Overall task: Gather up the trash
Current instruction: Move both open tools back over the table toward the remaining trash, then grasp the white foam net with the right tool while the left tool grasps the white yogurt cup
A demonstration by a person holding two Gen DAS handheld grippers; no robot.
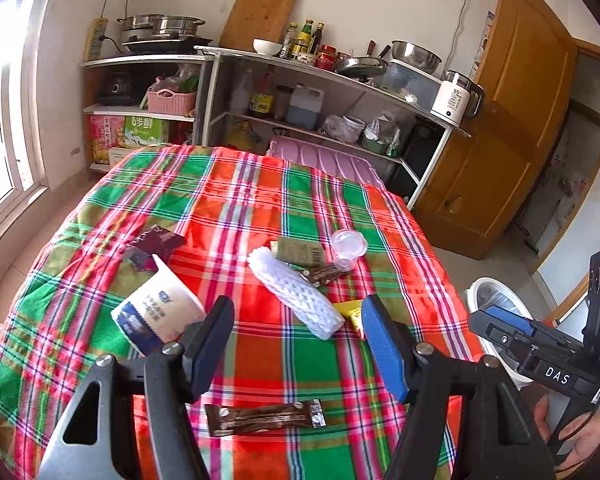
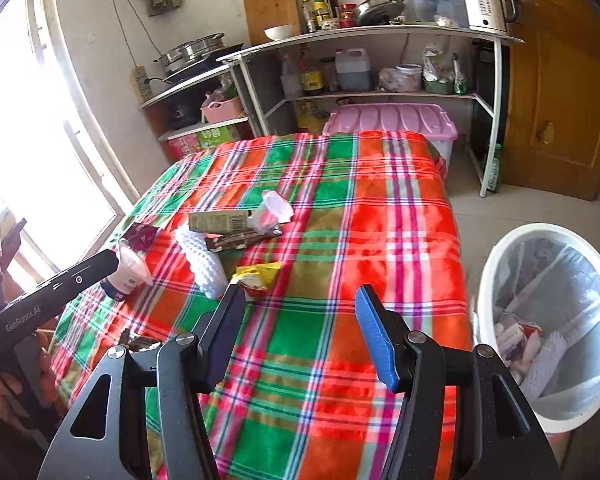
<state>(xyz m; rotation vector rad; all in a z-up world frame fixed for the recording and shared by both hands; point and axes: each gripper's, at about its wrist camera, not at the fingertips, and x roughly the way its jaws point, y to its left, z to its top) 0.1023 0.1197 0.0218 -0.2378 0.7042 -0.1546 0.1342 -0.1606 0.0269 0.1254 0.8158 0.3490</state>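
Trash lies on the plaid tablecloth: a tipped paper cup, a white foam net sleeve, a brown wrapper at the near edge, a yellow wrapper, an olive packet, a clear plastic cup and a dark red wrapper. My left gripper is open and empty above the near table edge. My right gripper is open and empty over the cloth, beside the white bin, which holds some trash. The yellow wrapper lies just ahead of it.
Metal shelves with pots, bottles and a kettle stand behind the table. A pink storage box sits at the table's far end. A wooden door is at right, a window at left.
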